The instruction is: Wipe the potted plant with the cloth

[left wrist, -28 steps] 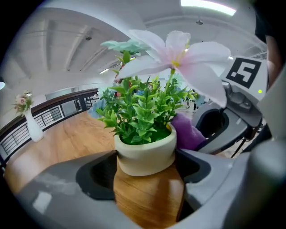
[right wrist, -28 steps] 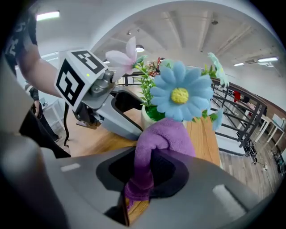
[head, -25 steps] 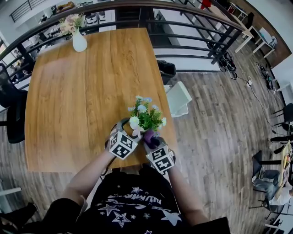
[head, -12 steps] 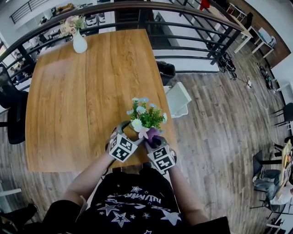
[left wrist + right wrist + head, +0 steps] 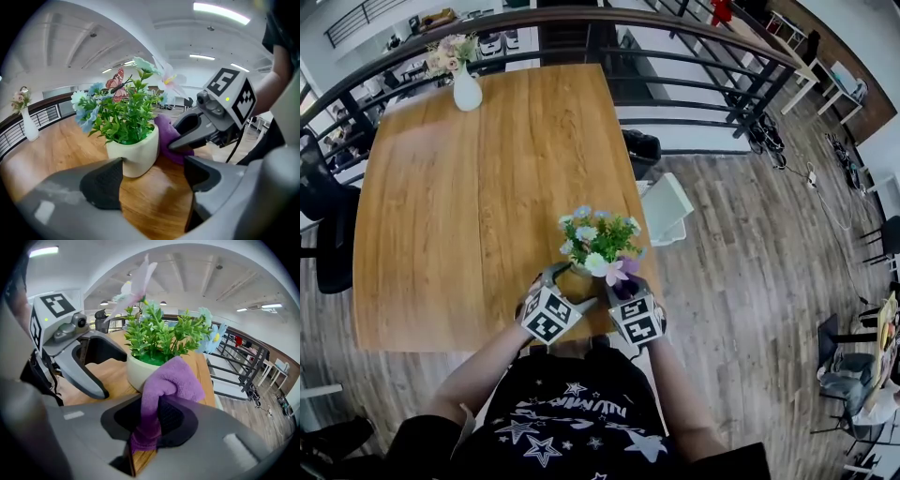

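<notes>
Nearest me, both grippers sat at the table's (image 5: 469, 206) near edge, close together, w/ the plant right ahead of them. R gripper (image 5: 157, 420) was clamped on the cloth (image 5: 171, 380): purple, pinched between the pads, its free end bunched up over the jaw tips and lying against the pot's (image 5: 133, 154) side, just under the rim. L gripper (image 5: 152, 180) had its jaws wide apart, nothing between the pads but bare wood. The pot stood just beyond them, toward the left pad (image 5: 103, 183). Pad may have been brushing the pot wall; couldn't tell from that angle.

The pot was cream, upright, near the table's right-front corner. The plant (image 5: 598, 239) in it had green leaves, pale blue and white blooms, and a pinkish butterfly on a stem.

Further back, the rest of the tabletop ran out bare to a white vase (image 5: 467, 89) of pale flowers at the far left corner. Behind that was a dark railing (image 5: 675, 42). A black chair (image 5: 323, 216) stood off the table's left side, and a black bin (image 5: 642, 150) stood on the wood floor to the right.
</notes>
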Demonstrator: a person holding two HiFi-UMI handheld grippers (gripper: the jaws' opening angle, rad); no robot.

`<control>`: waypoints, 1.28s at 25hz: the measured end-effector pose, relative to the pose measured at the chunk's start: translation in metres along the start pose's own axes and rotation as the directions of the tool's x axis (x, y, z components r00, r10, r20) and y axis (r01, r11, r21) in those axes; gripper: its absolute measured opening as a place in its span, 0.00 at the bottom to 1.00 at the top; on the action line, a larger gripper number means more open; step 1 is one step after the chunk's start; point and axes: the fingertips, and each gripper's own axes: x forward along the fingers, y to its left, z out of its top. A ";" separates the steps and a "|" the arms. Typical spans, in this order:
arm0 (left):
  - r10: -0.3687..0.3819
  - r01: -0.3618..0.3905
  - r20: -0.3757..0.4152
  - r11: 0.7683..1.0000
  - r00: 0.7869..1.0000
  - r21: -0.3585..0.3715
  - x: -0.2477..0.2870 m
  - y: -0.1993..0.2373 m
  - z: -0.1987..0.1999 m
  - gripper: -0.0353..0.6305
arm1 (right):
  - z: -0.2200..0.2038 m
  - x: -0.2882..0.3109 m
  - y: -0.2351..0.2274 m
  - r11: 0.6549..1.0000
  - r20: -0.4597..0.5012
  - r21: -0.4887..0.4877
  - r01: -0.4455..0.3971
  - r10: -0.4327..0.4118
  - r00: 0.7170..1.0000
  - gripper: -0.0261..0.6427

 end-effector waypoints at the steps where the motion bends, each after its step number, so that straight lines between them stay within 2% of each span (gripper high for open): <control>1: -0.004 0.004 0.002 1.000 1.000 0.005 0.000 -0.001 0.000 0.69 | 0.000 0.000 -0.001 1.000 0.000 -0.002 0.002 -0.002 1.000 0.17; 7: -0.014 0.014 0.014 1.000 1.000 0.027 -0.008 0.013 -0.006 0.69 | 0.002 0.000 -0.006 1.000 -0.009 -0.012 0.016 -0.016 1.000 0.17; 12: -0.075 0.077 -0.017 0.990 0.997 0.122 -0.006 0.031 -0.013 0.75 | 0.000 -0.002 -0.011 1.000 -0.015 -0.012 0.016 -0.016 1.000 0.17; 16: -0.124 0.136 -0.066 0.960 0.990 0.243 0.004 0.047 -0.009 0.78 | 0.000 -0.001 -0.014 1.000 -0.019 -0.006 0.013 -0.013 1.000 0.17; 18: -0.149 0.165 -0.078 0.948 0.986 0.274 0.007 0.052 -0.005 0.78 | 0.001 -0.001 -0.014 1.000 -0.021 -0.003 0.011 -0.012 1.000 0.17; 23: -0.179 0.229 -0.167 0.906 0.970 0.356 0.022 0.055 -0.010 0.78 | 0.000 0.000 -0.014 1.000 -0.021 0.009 0.008 -0.008 1.000 0.17; 25: -0.176 0.224 -0.162 0.907 0.971 0.357 0.024 0.055 -0.007 0.78 | 0.000 0.000 -0.015 1.000 -0.020 0.012 0.011 -0.011 1.000 0.17; 28: -0.167 0.210 -0.150 0.913 0.974 0.349 0.025 0.055 -0.004 0.66 | -0.001 0.002 -0.018 1.000 -0.019 0.013 0.020 -0.019 1.000 0.17; 32: -0.146 0.187 -0.146 0.928 0.979 0.324 0.023 0.054 -0.005 0.66 | -0.001 0.004 -0.017 1.000 -0.021 0.008 0.025 -0.025 0.999 0.17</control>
